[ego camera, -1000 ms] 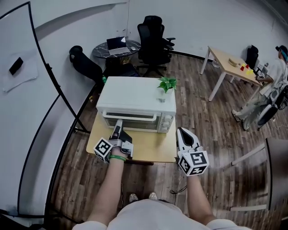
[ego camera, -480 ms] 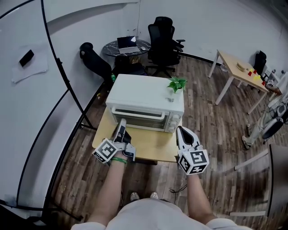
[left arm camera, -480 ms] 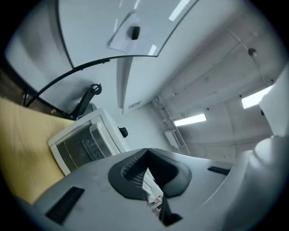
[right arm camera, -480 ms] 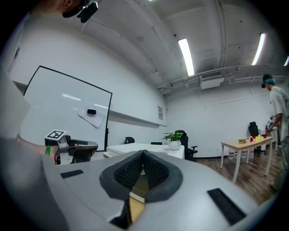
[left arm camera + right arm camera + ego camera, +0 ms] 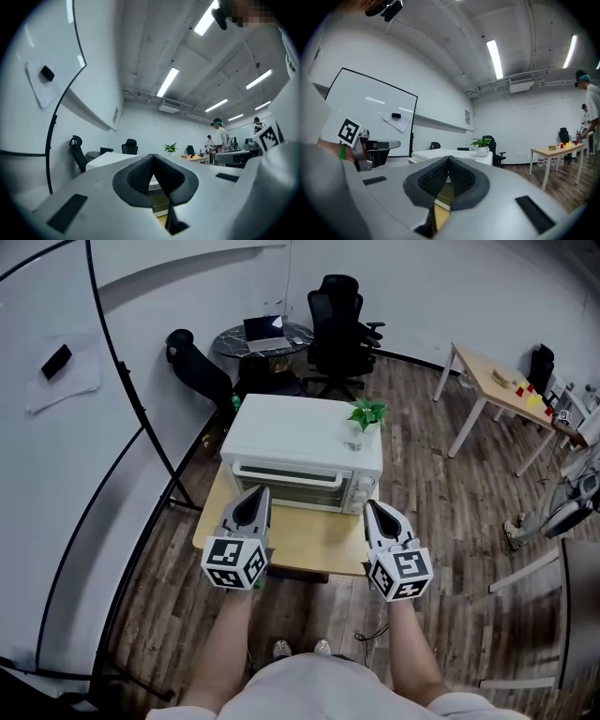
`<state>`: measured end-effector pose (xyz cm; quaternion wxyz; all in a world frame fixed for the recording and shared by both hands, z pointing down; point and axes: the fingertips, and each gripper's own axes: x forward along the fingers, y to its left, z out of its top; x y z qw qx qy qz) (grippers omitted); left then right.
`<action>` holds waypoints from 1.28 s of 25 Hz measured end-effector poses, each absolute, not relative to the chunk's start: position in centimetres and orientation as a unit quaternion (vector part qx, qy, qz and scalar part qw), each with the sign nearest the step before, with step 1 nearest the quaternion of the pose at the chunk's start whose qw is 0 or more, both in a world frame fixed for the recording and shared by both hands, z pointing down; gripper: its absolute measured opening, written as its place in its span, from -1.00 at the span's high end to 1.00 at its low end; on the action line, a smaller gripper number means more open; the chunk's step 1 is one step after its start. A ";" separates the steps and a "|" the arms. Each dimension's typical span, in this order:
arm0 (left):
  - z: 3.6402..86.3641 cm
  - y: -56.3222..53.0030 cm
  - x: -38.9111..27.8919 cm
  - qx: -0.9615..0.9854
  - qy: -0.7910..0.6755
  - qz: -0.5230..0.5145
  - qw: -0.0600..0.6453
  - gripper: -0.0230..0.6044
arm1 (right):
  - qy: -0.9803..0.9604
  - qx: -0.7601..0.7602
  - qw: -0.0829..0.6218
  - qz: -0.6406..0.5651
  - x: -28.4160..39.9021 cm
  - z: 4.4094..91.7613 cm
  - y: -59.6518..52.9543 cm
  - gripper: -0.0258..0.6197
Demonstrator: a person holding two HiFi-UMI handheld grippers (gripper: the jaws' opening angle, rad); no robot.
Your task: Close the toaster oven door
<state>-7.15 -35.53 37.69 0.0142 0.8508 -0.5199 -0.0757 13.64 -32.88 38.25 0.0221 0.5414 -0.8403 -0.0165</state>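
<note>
As the toaster oven door [image 5: 286, 486] is sitting shut, seemingly nothing is remaining. The left gripper [image 5: 255, 494] and right gripper [image 5: 372, 508] are hovering clenched, empty.

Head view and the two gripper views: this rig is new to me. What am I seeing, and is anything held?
There is no robot. A person holds a two-jaw tool in each hand. The head view looks down from a camera on their head. Each gripper view rides on one tool and looks along its jaws. A white toaster oven with a small plant on top sits on a wooden table. Its door looks shut. The left tool and right tool hover in front, jaws together, holding nothing.
</note>
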 end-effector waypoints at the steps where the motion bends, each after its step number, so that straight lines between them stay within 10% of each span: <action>1: 37.5 -35.4 -6.9 0.851 -0.521 -0.062 0.000 0.89 | -0.841 0.541 0.023 -0.017 13.6 38.2 -32.9 0.92; 32: 37.5 -34.2 -6.1 0.856 -0.516 -0.017 -0.028 0.89 | -0.842 0.538 0.027 -0.029 13.2 37.4 -33.1 0.92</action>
